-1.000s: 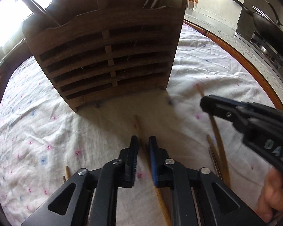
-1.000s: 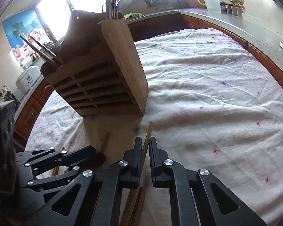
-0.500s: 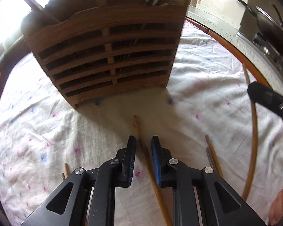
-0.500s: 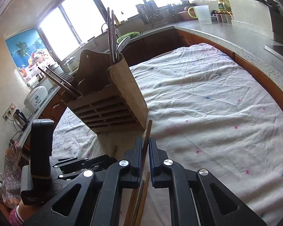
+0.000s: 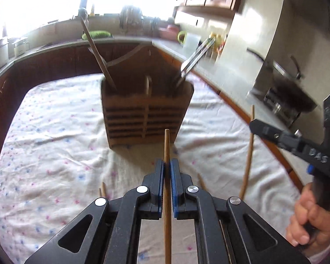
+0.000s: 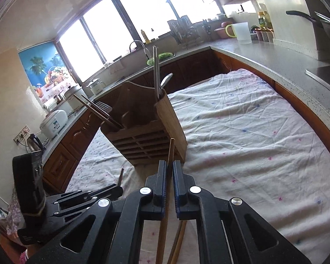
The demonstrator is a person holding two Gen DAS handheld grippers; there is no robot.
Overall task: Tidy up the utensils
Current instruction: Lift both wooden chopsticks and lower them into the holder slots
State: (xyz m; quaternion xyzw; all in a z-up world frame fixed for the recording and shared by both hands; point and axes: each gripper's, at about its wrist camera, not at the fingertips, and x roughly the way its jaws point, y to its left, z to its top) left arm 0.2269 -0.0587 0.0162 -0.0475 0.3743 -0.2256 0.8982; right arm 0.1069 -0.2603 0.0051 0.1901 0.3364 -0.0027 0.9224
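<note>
On my left, the left gripper (image 5: 167, 169), whose jaws stood open around a wooden chopstick (image 5: 167, 189) lying on the cloth-covered bench (image 5: 55, 154), has clamped and lifted it. On my right, the right gripper (image 6: 169, 171) likewise carries its raised darker wooden chopstick (image 6: 168, 176). Both now point toward the slatted wooden utensil holder (image 5: 143, 118), so I judge insertion comes next.

Two black two-finger grippers, the left (image 5: 167, 169) and the right (image 6: 169, 169), each pinch one bamboo chopstick (image 5: 166, 145) (image 6: 170, 151); one slatted wooden utensil holder (image 5: 144, 114) ahead; three loose chopstick tips (image 5: 103, 186) beneath
</note>
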